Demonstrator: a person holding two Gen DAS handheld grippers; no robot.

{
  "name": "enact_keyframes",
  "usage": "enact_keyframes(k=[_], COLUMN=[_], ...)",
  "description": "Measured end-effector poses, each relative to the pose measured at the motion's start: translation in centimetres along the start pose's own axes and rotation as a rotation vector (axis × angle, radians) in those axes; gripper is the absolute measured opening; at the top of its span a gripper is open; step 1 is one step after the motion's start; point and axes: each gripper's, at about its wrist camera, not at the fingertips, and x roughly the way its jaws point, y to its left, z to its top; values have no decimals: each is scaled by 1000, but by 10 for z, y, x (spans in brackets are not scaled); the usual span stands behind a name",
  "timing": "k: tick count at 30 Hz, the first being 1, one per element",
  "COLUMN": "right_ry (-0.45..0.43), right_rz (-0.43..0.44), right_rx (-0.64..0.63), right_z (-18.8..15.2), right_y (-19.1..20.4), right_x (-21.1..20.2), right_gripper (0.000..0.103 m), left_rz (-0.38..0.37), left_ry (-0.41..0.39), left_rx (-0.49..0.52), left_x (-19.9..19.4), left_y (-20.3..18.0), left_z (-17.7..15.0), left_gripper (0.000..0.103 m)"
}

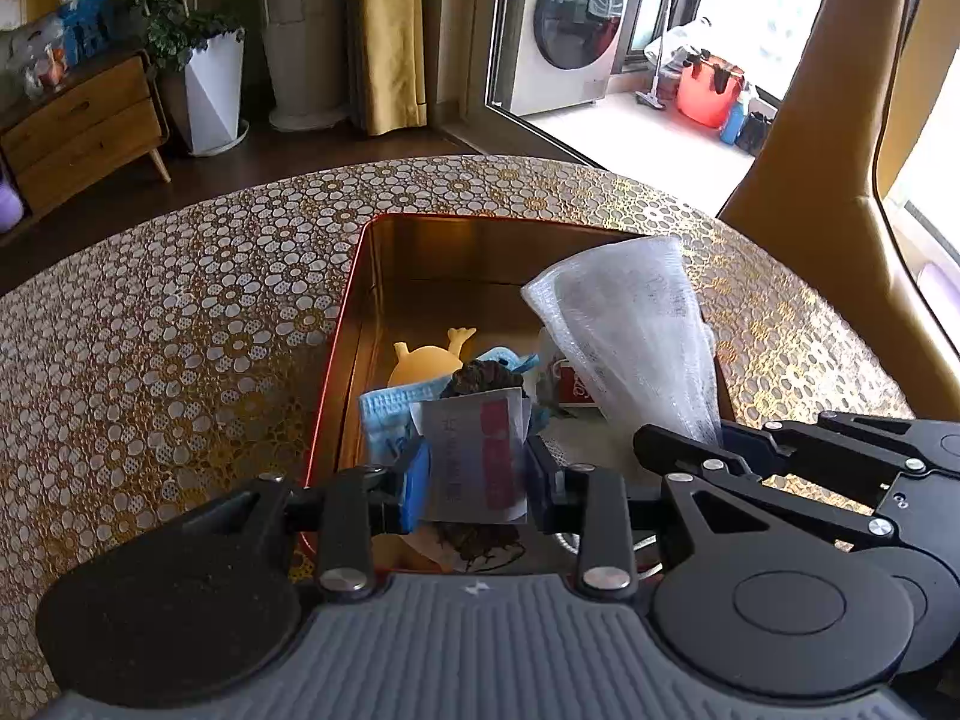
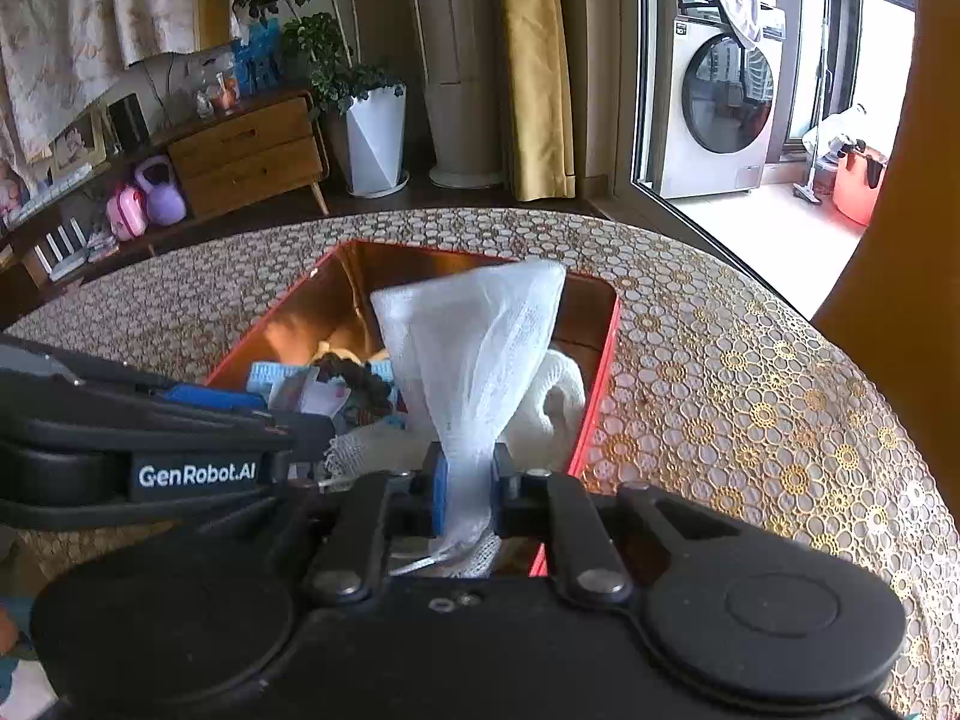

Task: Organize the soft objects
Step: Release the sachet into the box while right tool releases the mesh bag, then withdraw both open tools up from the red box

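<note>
A red tin box with a gold inside (image 1: 360, 300) (image 2: 606, 348) stands on the patterned table. My left gripper (image 1: 477, 468) is shut on a clear packet with a red-and-white label (image 1: 474, 456) holding something dark, above the box's near end. My right gripper (image 2: 468, 489) is shut on a white foam mesh sleeve (image 2: 474, 348), which fans upward over the box; it also shows in the left wrist view (image 1: 630, 330). Inside the box lie a yellow rubber toy (image 1: 426, 360), a blue face mask (image 1: 384, 414), and white cloth (image 2: 558, 396).
The table (image 1: 180, 330) has a gold floral cover with a curved far edge. A tan chair back (image 1: 810, 138) stands at the right. Beyond are a wooden cabinet (image 2: 246, 156), a white planter (image 2: 372, 138) and a washing machine (image 2: 714, 102).
</note>
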Motion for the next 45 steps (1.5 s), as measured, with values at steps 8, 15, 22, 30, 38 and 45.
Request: enact_keyframes(k=[8, 15, 22, 30, 38, 45], right_ry=[2, -27, -67, -108, -145, -181], right_rz=[11, 31, 19, 11, 10, 17], right_rx=[-10, -23, -24, -6, 16, 10], right_z=[-2, -1, 2, 4, 1, -8], right_y=[-1, -3, -1, -1, 0, 7], right_x=[-1, -13, -34, -62, -100, -138], right_gripper=[20, 38, 50, 62, 66, 70], left_rz=[6, -8, -2, -3, -5, -7], left_ry=[-14, -54, -83, -127, -176, -219], left_rx=[-37, -64, -78, -64, -41, -21], left_x=[-3, -20, -43, -79, -125, -166], left_y=[5, 7, 10, 6, -2, -8], left_z=[0, 3, 2, -1, -10, -28], left_gripper=[60, 64, 64, 64, 64, 64])
